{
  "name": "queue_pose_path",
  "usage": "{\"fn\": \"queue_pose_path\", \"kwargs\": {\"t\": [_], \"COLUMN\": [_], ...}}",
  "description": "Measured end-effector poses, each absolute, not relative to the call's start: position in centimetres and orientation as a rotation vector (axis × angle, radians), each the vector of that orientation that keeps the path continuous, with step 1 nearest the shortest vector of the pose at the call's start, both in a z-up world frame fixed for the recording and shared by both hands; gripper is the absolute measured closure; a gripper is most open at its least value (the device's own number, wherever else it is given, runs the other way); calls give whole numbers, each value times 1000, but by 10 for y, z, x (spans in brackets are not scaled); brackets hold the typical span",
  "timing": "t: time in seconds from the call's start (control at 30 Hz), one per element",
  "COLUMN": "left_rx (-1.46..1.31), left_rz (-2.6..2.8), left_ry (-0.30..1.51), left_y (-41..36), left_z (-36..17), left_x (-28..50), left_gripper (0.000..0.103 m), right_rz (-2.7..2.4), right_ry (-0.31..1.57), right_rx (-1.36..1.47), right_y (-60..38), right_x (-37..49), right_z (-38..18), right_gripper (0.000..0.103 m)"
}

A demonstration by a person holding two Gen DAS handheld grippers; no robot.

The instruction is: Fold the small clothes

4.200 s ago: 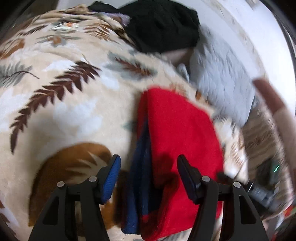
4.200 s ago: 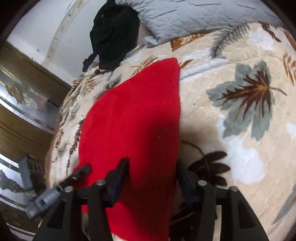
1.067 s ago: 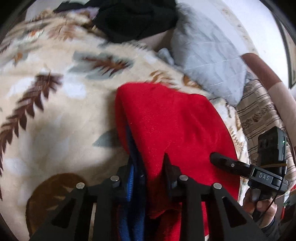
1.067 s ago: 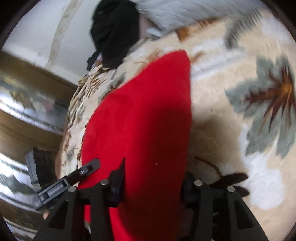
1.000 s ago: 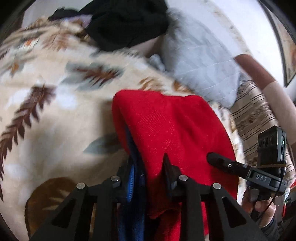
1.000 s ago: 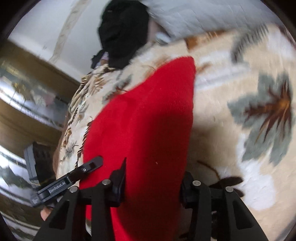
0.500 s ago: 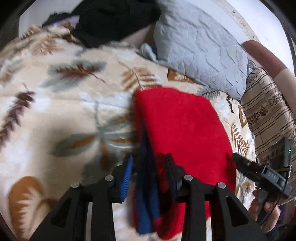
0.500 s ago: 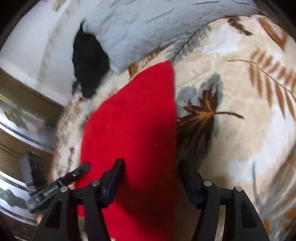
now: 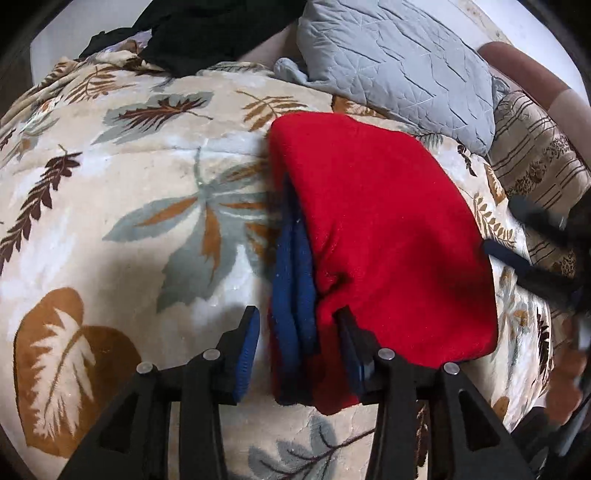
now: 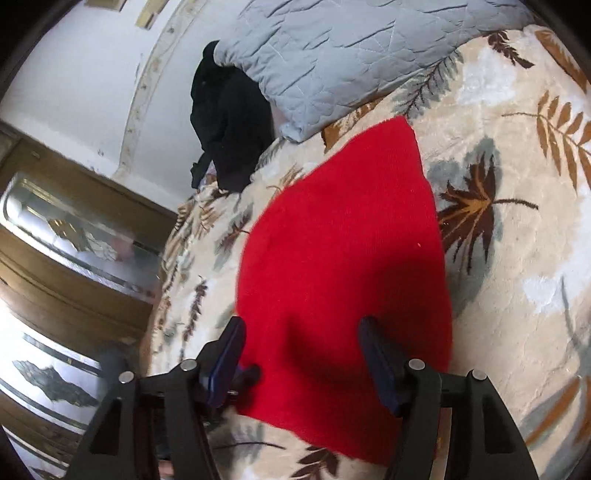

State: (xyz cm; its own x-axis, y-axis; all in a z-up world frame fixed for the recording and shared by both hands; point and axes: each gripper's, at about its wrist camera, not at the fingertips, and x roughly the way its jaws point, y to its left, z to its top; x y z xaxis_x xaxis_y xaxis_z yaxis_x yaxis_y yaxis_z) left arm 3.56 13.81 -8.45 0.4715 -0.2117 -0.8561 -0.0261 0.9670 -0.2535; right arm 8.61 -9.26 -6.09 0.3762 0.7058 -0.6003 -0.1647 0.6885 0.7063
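A folded red garment (image 9: 384,236) with blue inner layers (image 9: 293,280) lies on the leaf-patterned blanket (image 9: 147,192). My left gripper (image 9: 297,328) is open, its fingers on either side of the garment's near blue edge. In the right wrist view the same red garment (image 10: 343,266) lies flat on the blanket (image 10: 517,229). My right gripper (image 10: 303,350) is open, its fingers spread over the garment's near end. The right gripper also shows blurred at the right edge of the left wrist view (image 9: 535,254).
A grey quilted pillow (image 9: 399,62) and a black garment (image 9: 207,33) lie at the head of the bed. A striped patterned cushion (image 9: 535,170) is at the right. A wooden mirrored wardrobe (image 10: 62,266) stands beside the bed.
My left gripper has opened and let go of the garment's edge. My right gripper has opened wider. The garment now lies flat on the blanket, nearer the grey pillow.
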Motion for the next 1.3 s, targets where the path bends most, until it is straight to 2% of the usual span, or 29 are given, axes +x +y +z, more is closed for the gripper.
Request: {"fn": "queue_pose_path", "kwargs": {"t": [0.13, 0.3, 0.47, 0.57, 0.77, 0.9, 0.97, 1.03, 1.1, 1.2, 1.3], "left_rx": [-237, -237, -232, -235, -220, -215, -192, -168, -145, -99, -82], "left_rz": [-114, -119, -115, -107, -88, -72, -54, -16, 32, 75, 107], "left_ry": [1076, 1079, 1078, 1084, 1064, 1055, 1024, 984, 900, 832, 886], "left_y": [137, 140, 139, 139, 138, 137, 137, 137, 138, 137, 136], "left_z": [-85, -84, -84, -84, -74, -61, -51, -41, -29, -19, -22], "left_x": [36, 34, 33, 32, 23, 14, 5, -5, -21, -39, -44], "left_gripper": [57, 53, 52, 52, 50, 50, 50, 41, 22, 20, 19], "right_rz": [594, 517, 563, 538, 582, 568, 566, 599, 578, 498, 394], "right_ry": [1012, 1132, 1052, 1146, 1055, 1124, 1097, 1048, 979, 952, 964], "right_rx": [559, 590, 560, 568, 595, 589, 595, 546, 426, 279, 178], "right_y": [-85, -80, -73, -66, -71, -66, -68, -65, -65, -68, -77], "right_x": [107, 141, 131, 142, 113, 107, 100, 87, 63, 25, -13], "right_z": [-45, -80, -56, -82, -56, -86, -71, -51, -29, -23, -36], "right_gripper": [35, 34, 34, 34, 34, 32, 32, 31, 31, 29, 29]}}
